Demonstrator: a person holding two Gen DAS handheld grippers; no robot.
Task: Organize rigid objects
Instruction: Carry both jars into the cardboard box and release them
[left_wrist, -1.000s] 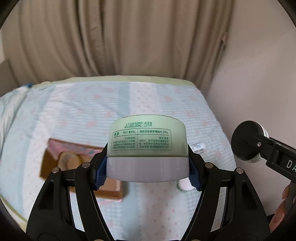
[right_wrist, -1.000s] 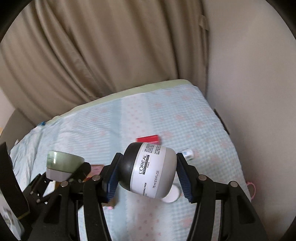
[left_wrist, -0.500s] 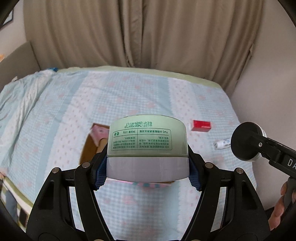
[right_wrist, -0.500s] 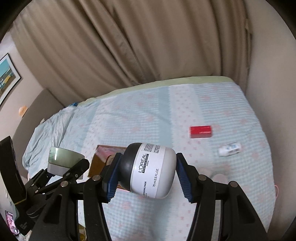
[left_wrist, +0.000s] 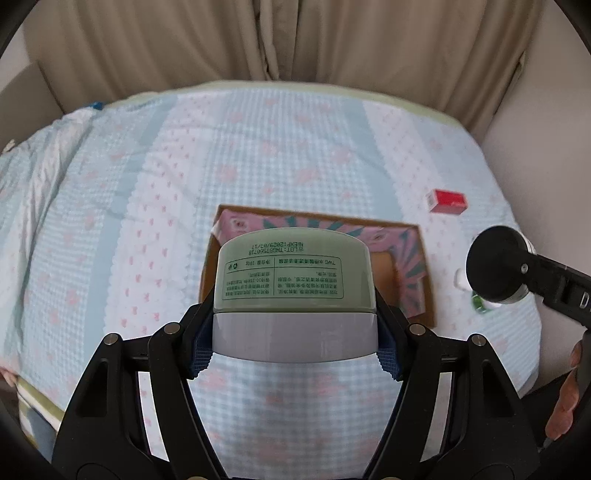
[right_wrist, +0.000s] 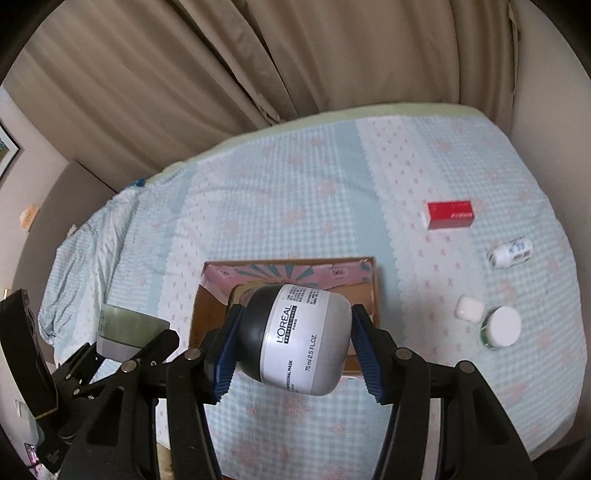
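Pale green round cream jar with a grey lid sits inverted, its printed label upside down, clenched at the lid between the jaws of your left gripper. Through the left wrist camera, the open cardboard box with a pink patterned lining has slid from the left edge of the view to straight behind the jar, so you are now lined up over the drop spot on the blue checked bed.

From the right wrist camera, your right gripper grips the black-and-silver round L'Oréal mask jar on its side, held above the box's near edge. The box has likewise come closer here. A small red carton, a white bottle and a white-lidded green pot remain loose on the bed to the right.
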